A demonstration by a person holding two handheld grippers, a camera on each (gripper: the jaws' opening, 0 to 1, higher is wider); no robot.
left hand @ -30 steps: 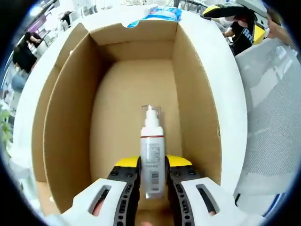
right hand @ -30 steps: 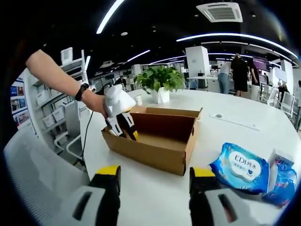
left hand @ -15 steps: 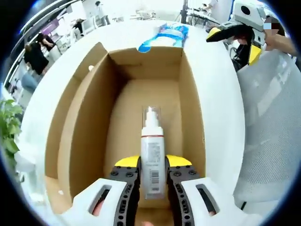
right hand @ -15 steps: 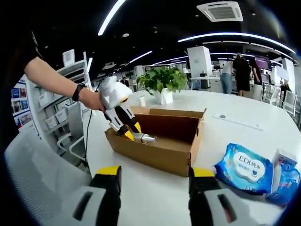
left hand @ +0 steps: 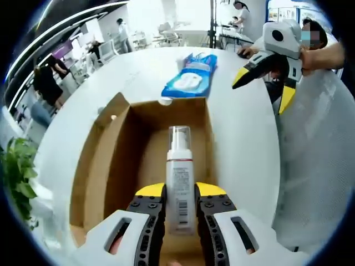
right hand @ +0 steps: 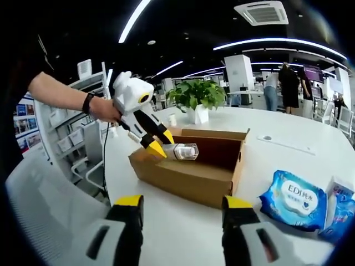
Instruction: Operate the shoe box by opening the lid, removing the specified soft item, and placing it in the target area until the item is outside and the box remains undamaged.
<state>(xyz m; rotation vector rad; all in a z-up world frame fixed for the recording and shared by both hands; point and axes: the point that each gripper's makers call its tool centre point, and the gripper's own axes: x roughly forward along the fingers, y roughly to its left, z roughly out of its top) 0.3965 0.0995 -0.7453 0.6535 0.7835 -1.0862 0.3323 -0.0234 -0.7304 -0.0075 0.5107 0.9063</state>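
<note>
- The left gripper [left hand: 180, 202] is clenched on the pump bottle [left hand: 179, 177], held above the open cardboard box [right hand: 191, 177]; its long axis follows the jaws.
- The right gripper [right hand: 180, 213] waits with jaws spread, near the table edge.
- A wet-wipes pack [right hand: 294, 198] lies beside the box, in the way of placing.

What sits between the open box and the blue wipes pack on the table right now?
Bare white table separates the cardboard box from the blue wipes pack; the right gripper view shows this.
</note>
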